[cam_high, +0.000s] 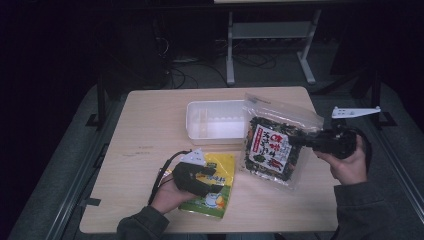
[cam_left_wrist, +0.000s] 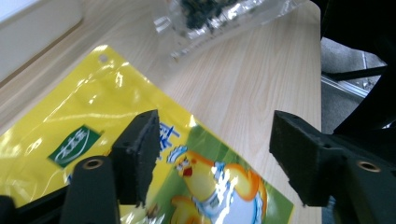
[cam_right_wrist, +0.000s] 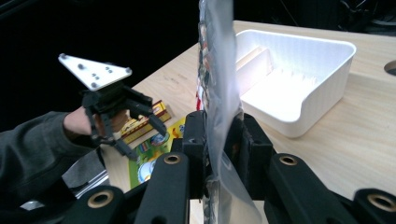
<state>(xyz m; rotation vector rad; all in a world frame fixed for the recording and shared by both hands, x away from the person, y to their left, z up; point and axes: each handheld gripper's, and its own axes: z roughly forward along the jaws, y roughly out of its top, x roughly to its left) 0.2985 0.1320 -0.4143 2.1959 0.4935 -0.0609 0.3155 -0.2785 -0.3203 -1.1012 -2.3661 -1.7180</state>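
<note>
While the right tongs (cam_right_wrist: 219, 140) pinch the edge of the clear seaweed bag (cam_high: 274, 145) and hold it upright, its lower edge at or just above the worktop (cam_high: 150, 130) beside the white bin (cam_high: 212, 122), the left tongs (cam_high: 205, 177) hover spread over the yellow packet (cam_high: 215, 187), which lies flat near the front edge with nothing between the pads. The step in hand looks like carrying the seaweed bag toward the bin, with the yellow packet let go or not yet gripped. Next, I judge, the right hand must swing the bag over the bin's rim and lower it in before parting the tongs; a limp, wide bag may catch on the wall, so it should go in edge first.
</note>
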